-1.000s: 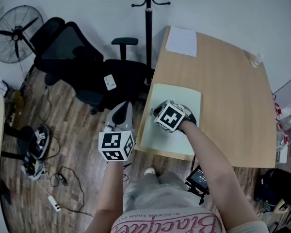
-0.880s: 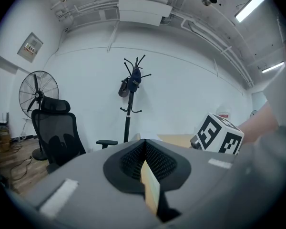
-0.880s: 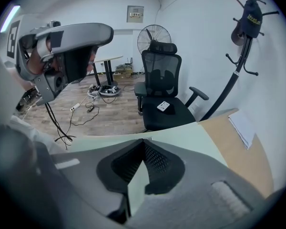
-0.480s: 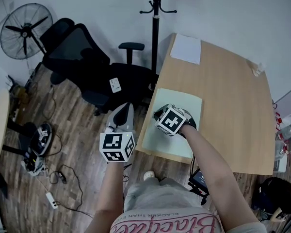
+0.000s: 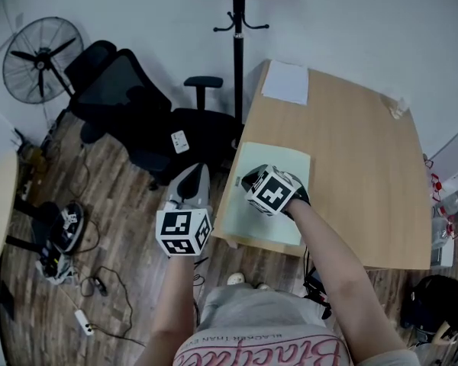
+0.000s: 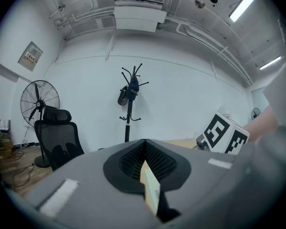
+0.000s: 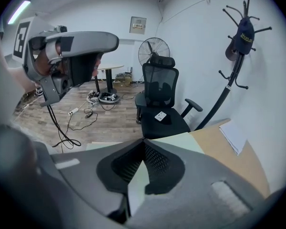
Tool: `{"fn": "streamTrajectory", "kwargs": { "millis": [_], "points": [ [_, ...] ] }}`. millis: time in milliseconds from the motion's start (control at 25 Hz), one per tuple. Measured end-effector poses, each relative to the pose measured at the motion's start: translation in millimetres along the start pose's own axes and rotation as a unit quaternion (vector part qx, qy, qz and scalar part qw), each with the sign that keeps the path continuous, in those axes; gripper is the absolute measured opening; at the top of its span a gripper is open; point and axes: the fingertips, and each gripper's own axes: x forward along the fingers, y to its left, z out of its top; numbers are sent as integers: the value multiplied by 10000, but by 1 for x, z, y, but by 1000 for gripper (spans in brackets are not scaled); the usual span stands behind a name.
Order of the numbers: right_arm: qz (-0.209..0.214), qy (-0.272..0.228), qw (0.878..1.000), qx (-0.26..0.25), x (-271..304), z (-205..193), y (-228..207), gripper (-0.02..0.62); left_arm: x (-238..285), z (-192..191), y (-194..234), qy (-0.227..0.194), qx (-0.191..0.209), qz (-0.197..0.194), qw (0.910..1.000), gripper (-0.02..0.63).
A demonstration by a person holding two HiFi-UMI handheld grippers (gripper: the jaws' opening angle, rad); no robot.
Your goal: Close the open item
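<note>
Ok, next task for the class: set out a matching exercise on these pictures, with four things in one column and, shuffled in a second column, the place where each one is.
Things
1. white sheet
2. green folder
3. left gripper
4. fan

Places
A. above the wooden floor, just left of the desk
B. far left corner of the desk
C. left of the black chair
D. near left part of the desk

Pairs: 1-B, 2-D, 3-A, 4-C
</note>
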Motion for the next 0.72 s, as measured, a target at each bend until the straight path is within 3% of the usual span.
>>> {"fn": "streamTrajectory", "kwargs": {
  "millis": [440,720],
  "points": [
    [-444,-750,9959,244,-52,6,-17,2,3,21,-22,-187,91,-106,9997,17],
    [-1017,-1367,9844,445,-91,13,-38,2,11,36,-23,-305,176,-101,9993,17]
  ]
}}
